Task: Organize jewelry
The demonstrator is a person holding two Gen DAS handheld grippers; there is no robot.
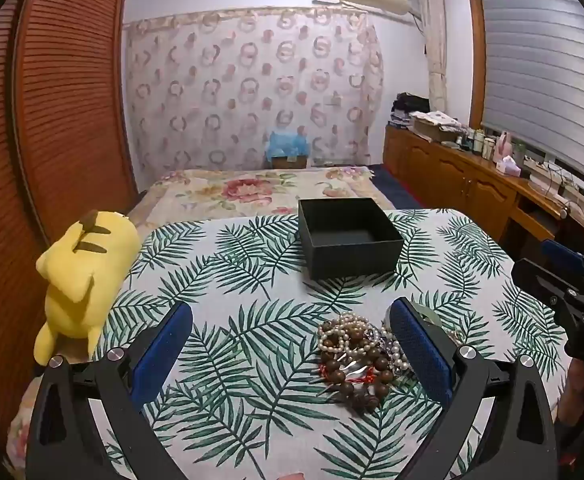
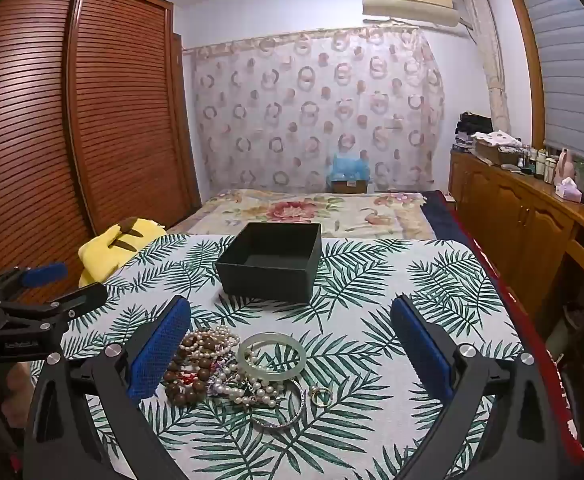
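Observation:
A heap of jewelry (image 1: pixel 356 354) lies on the leaf-print tablecloth (image 1: pixel 252 280): pearl strands, brown wooden beads and, in the right wrist view, a pale jade bangle (image 2: pixel 272 357), a thin silver bangle (image 2: pixel 288 416) and a small gold ring (image 2: pixel 321 395). Behind it stands an open black box (image 1: pixel 348 236) (image 2: pixel 270 258), with nothing in it. My left gripper (image 1: pixel 292 348) is open above the cloth, the heap beside its right finger. My right gripper (image 2: pixel 292 348) is open too, the heap (image 2: pixel 228 372) between its fingers, nearer the left one. Neither holds anything.
A yellow plush toy (image 1: pixel 80 276) (image 2: pixel 120 242) lies at the table's left edge. Past the table is a bed with a floral cover (image 1: pixel 252 190), a wooden slatted wardrobe (image 2: pixel 52 128) on the left and a cluttered wooden sideboard (image 1: pixel 472 168) on the right.

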